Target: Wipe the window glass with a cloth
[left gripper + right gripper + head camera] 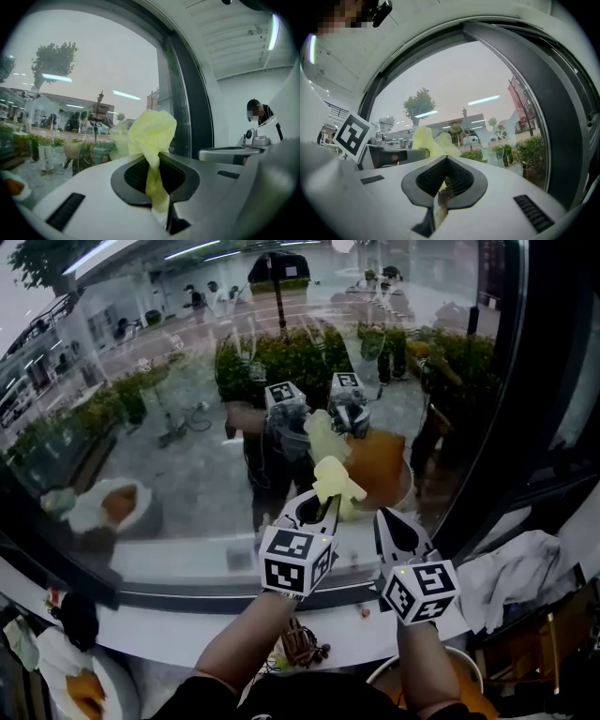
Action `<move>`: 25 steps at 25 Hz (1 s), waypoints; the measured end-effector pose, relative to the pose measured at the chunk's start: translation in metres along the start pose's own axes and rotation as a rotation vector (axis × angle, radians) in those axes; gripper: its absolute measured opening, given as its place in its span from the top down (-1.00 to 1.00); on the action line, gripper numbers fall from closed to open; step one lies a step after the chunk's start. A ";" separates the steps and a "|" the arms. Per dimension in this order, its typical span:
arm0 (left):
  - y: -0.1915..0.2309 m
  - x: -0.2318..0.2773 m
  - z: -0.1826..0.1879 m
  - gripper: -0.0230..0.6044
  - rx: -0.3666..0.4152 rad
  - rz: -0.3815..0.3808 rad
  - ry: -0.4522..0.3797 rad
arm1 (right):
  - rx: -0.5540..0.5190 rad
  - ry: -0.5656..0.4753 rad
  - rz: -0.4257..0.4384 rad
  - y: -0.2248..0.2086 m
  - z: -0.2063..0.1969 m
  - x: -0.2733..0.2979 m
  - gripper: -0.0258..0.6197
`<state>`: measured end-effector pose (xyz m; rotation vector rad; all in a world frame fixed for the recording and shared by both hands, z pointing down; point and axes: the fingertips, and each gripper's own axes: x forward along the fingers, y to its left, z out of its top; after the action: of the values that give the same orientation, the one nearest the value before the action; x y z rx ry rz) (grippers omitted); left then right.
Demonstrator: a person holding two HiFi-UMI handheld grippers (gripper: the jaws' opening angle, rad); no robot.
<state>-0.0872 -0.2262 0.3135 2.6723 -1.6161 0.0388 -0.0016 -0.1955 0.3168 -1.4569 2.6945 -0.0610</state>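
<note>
Filling most of the head view, the window glass (pixel 169 427) rises from the white sill (pixel 187 563), with a dark frame at its right edge. The left gripper (pixel 330 502) has its fingers clamped on the yellow cloth (pixel 336 479), whose bunched top sits at the lower pane; whether it touches is unclear. The right gripper (pixel 382 514), just beside it, has its fingers together and empty. Only a narrow strip looks pinched, so firm rubbing could pull the cloth free, or the fingers could scrape the glass.

Head and 2 gripper cameras closely face window glass (pixel 178 427)
</note>
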 end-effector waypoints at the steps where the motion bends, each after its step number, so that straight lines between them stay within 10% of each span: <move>1: 0.006 0.001 0.000 0.82 0.000 0.017 0.003 | 0.003 0.003 0.010 -0.001 -0.001 0.004 0.84; 17: 0.077 0.024 0.001 0.82 -0.003 0.104 0.052 | 0.020 0.010 0.052 0.002 0.008 0.067 0.84; 25: 0.114 0.122 -0.051 0.82 -0.010 0.117 0.036 | 0.007 0.026 0.095 -0.071 -0.048 0.155 0.84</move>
<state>-0.1320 -0.3858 0.3689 2.5512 -1.7540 0.0800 -0.0317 -0.3642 0.3618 -1.3332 2.7774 -0.0838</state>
